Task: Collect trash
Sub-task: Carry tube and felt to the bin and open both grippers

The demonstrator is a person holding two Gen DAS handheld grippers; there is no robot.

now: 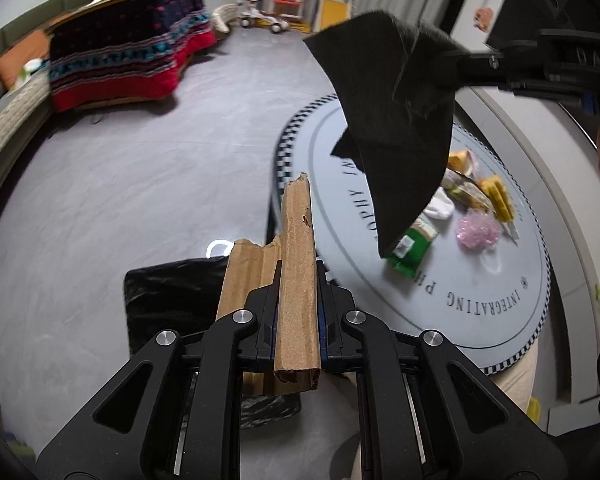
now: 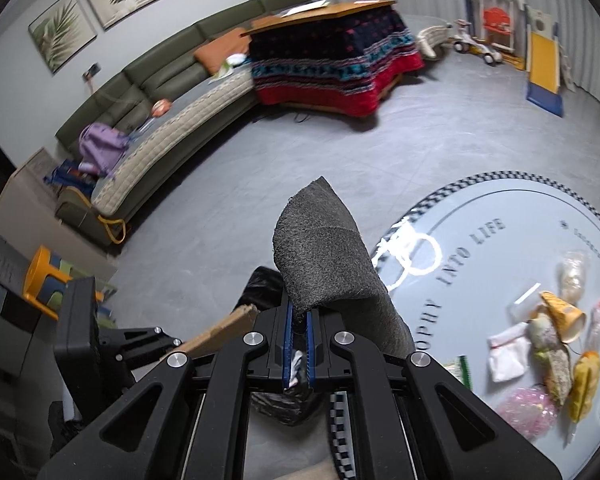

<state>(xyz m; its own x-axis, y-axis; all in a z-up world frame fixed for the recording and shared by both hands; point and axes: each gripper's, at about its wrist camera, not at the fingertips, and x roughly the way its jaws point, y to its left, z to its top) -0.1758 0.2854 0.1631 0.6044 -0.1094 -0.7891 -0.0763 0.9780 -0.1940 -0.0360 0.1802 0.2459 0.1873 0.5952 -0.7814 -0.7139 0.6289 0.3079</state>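
Brown cardboard strip pinched between left gripper fingers, right gripper fingers clamped on dark felt piece

Grey capital lettering curves around the round table top. At lower right of the left wrist view, upside down, "INTEGRATING" can be read, then "PH", with "OPHY IN" partly hidden further along the ring. At right of centre in the right wrist view the same ring reads "OPHY INTO LIFE". Print on the wrappers is too small to read.
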